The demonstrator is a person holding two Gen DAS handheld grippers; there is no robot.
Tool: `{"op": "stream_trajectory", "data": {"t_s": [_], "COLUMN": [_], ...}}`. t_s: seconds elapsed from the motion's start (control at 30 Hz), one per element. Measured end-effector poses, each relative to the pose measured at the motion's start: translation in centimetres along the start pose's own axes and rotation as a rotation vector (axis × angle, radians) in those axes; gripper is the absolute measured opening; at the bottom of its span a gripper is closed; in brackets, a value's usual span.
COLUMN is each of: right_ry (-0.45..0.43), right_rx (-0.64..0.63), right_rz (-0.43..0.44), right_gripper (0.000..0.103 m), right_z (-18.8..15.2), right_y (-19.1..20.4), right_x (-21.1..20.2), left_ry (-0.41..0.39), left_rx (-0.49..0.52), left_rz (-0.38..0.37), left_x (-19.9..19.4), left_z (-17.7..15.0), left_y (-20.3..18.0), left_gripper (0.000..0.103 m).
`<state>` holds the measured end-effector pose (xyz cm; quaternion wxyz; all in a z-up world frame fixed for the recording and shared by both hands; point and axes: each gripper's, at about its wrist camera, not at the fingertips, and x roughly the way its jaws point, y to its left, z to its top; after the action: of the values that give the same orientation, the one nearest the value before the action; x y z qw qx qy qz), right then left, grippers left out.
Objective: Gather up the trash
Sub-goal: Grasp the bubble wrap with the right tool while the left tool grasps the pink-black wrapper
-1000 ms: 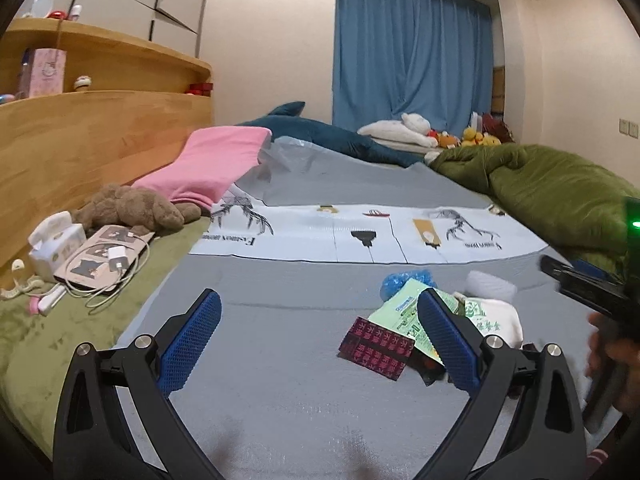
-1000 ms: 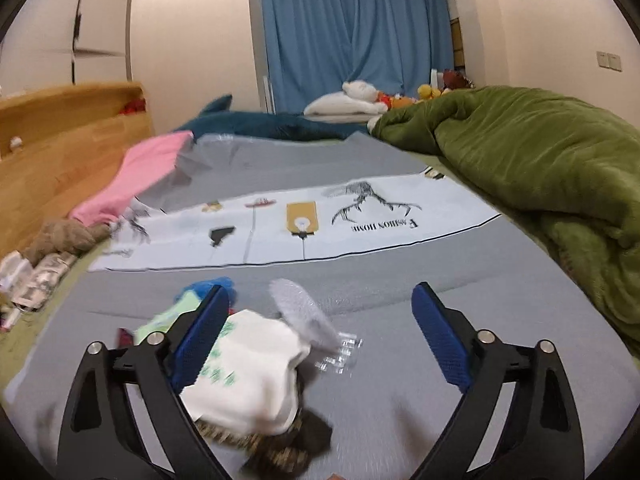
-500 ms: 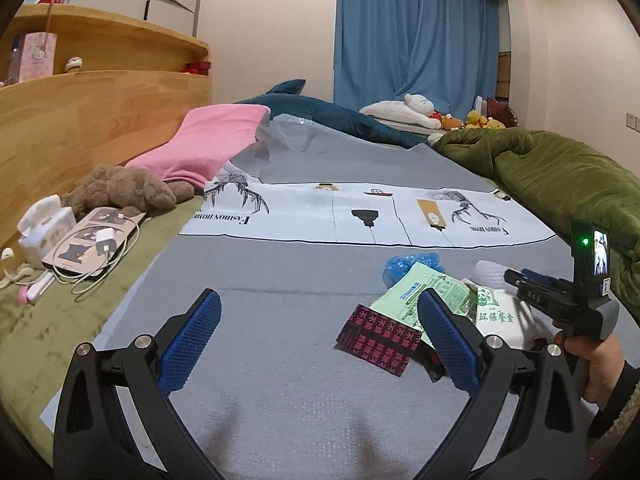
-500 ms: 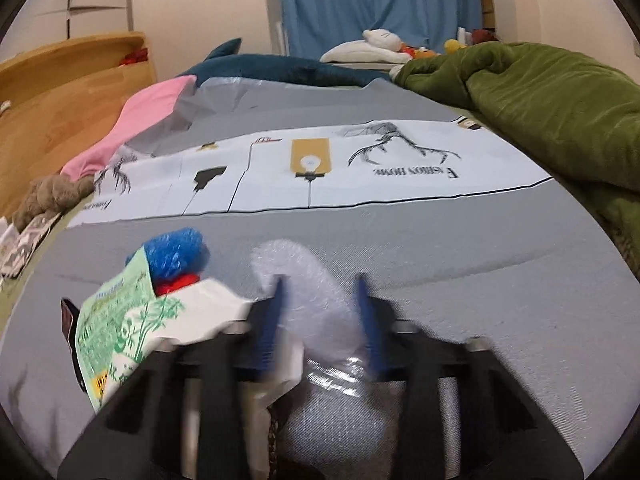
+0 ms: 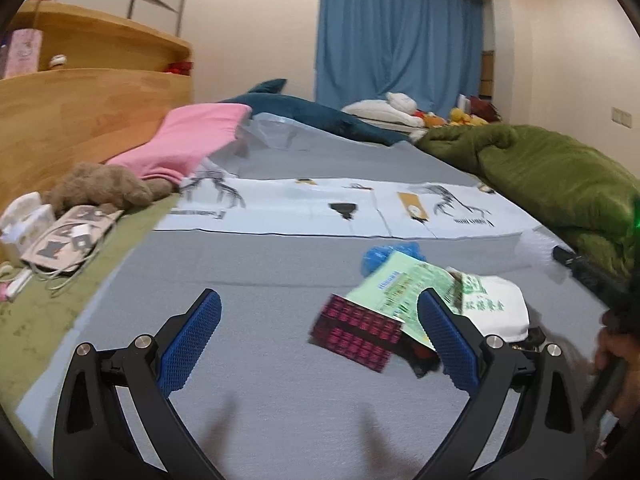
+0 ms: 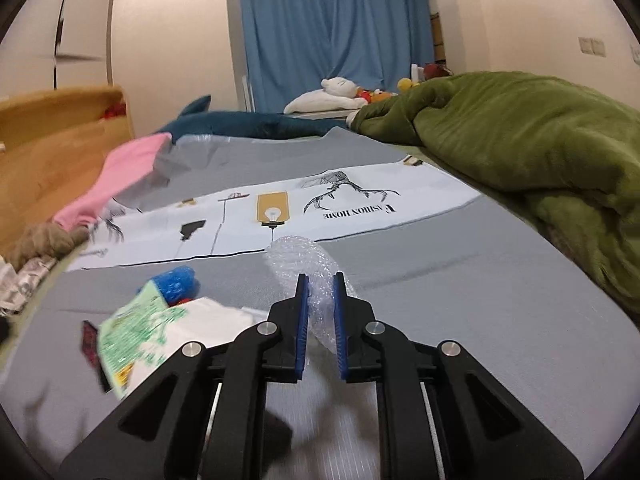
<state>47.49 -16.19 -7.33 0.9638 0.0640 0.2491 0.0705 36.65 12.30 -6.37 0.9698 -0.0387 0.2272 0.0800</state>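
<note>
Since a second ago the right gripper (image 6: pixel 319 286) has moved its jaws inward and they are closing on the bubble wrap (image 6: pixel 298 258) above the grey sheet (image 6: pixel 500 320), while the left gripper (image 5: pixel 318 318) hovers wide open near the wrappers (image 5: pixel 404 286)

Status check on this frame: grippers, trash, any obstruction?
Right gripper closing on bubble wrap. Left gripper open, empty, over the wrapper pile. Nothing in the way.
</note>
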Motion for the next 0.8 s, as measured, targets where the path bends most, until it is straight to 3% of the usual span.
{"op": "stream_trajectory", "data": {"t_s": [0.1, 0.23, 0.4, 0.8], "right_ry": [0.015, 0.037, 0.035, 0.042], "right_rx": [0.047, 0.05, 0.046, 0.068], "right_rz": [0.031, 0.066, 0.085, 0.107], "right_gripper": [0.012, 0.013, 0.013, 0.014], "right_z": [-0.7, -1.7, -1.8, -1.5], "right_y": [-0.9, -1.2, -1.3, -1.5], "right_x": [-1.9, -3.9, -4.6, -4.6], "left_ry": [-0.003, 0.105, 0.138, 0.379], "left_rx": [0.072, 0.126, 0.155, 0.054], "left_rz": [-0.021, -0.017, -0.045, 0.055], "left_x": [1.8, 4.5, 5.0, 9.5], "left_z": [-1.1, -2.3, -2.4, -3.6], "left_y": [-1.7, -3.2, -3.8, -1.7], "left_gripper": [0.095, 0.095, 0.095, 0.093]}}
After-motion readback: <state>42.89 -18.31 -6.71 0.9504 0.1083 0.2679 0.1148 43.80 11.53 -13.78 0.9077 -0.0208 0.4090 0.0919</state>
